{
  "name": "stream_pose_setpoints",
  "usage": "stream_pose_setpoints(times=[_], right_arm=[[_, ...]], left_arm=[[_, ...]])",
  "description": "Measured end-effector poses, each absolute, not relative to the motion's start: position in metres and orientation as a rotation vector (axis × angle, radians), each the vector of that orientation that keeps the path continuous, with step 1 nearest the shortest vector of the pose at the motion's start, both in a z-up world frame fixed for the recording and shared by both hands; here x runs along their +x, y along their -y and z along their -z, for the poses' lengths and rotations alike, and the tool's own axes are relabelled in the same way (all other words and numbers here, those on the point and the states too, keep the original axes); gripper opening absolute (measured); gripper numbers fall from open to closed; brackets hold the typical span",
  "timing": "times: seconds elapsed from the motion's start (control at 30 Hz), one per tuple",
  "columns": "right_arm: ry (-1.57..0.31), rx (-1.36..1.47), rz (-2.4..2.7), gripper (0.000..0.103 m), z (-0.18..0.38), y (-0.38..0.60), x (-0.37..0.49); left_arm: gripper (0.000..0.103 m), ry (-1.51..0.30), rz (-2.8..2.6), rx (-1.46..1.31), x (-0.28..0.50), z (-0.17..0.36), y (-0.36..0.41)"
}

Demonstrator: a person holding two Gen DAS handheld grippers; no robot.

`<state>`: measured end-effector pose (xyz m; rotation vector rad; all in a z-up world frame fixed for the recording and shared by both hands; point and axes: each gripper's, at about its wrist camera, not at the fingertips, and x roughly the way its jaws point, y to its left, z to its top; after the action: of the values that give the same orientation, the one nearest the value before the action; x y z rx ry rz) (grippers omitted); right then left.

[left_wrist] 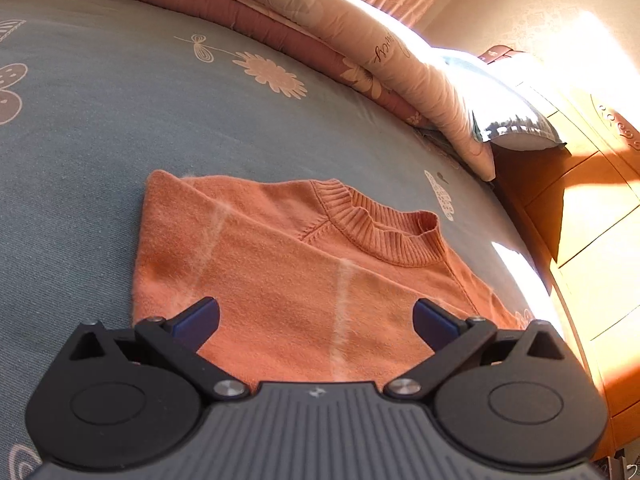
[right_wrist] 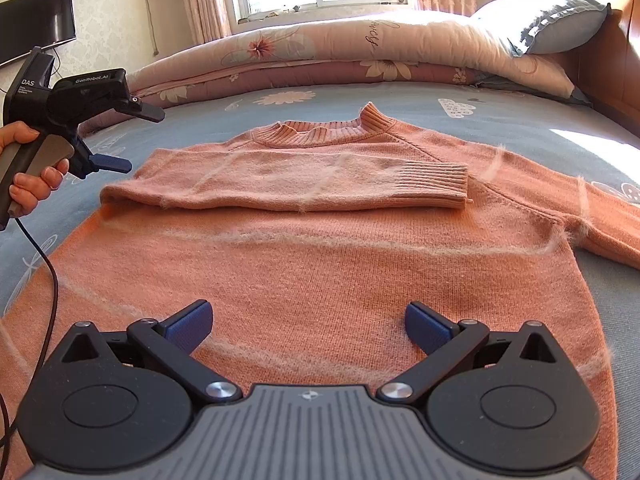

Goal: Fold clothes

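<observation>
Two grippers hang over an orange sweater [right_wrist: 312, 264] spread flat on the bed [right_wrist: 520, 128], and neither holds anything. Nearest us, the right gripper [right_wrist: 308, 326] stands with its blue pads wide apart above the sweater's lower body, near the bed's near edge. The garment's long axis runs straight away from those fingers, hem close, ribbed collar [right_wrist: 328, 130] far, toward the rolled quilt [right_wrist: 360, 52] along the bed's far edge. One sleeve [right_wrist: 288, 184] already lies folded across the chest, its ribbed cuff [right_wrist: 436, 184] pointing to our right. The other sleeve [right_wrist: 580, 208] still reaches outward toward the bed's right edge, well apart from the left gripper [left_wrist: 316, 324]. That gripper, also spread wide, hovers by the folded shoulder on the sweater's left side; the right wrist view shows a hand [right_wrist: 28, 172] on its grip. We judge the outstretched sleeve the remaining loose part, and the right gripper sits nearer to it, though it lies off to the side rather than ahead of the fingers.
</observation>
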<state>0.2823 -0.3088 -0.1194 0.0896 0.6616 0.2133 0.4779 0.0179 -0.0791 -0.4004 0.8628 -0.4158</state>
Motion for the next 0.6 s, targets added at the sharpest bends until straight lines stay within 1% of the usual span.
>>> stream_pose_setpoints(times=[0.07, 0.13, 0.2, 0.3, 0.4, 0.6], right_arm=[[-0.662, 0.088, -0.213, 0.103, 0.119, 0.309, 0.283], [-0.663, 0.089, -0.213, 0.103, 0.120, 0.309, 0.283], [-0.663, 0.090, -0.213, 0.103, 0.120, 0.309, 0.283], [-0.663, 0.090, -0.214, 0.103, 0.120, 0.309, 0.283], [-0.665, 0.088, -0.213, 0.103, 0.120, 0.308, 0.283], [-0.666, 0.082, -0.211, 0.103, 0.119, 0.308, 0.283]], left_arm=[[0.102, -0.886, 0.359, -0.384, 0.480, 0.088, -0.021], [0.097, -0.909, 0.301, -0.368, 0.483, 0.097, -0.023], [0.097, -0.851, 0.315, -0.408, 0.469, 0.082, -0.032], [0.099, -0.729, 0.278, -0.199, 0.438, 0.059, -0.027], [0.099, -0.739, 0.151, 0.166, 0.421, 0.071, -0.011], [0.099, -0.754, 0.089, 0.338, 0.417, 0.106, -0.003]])
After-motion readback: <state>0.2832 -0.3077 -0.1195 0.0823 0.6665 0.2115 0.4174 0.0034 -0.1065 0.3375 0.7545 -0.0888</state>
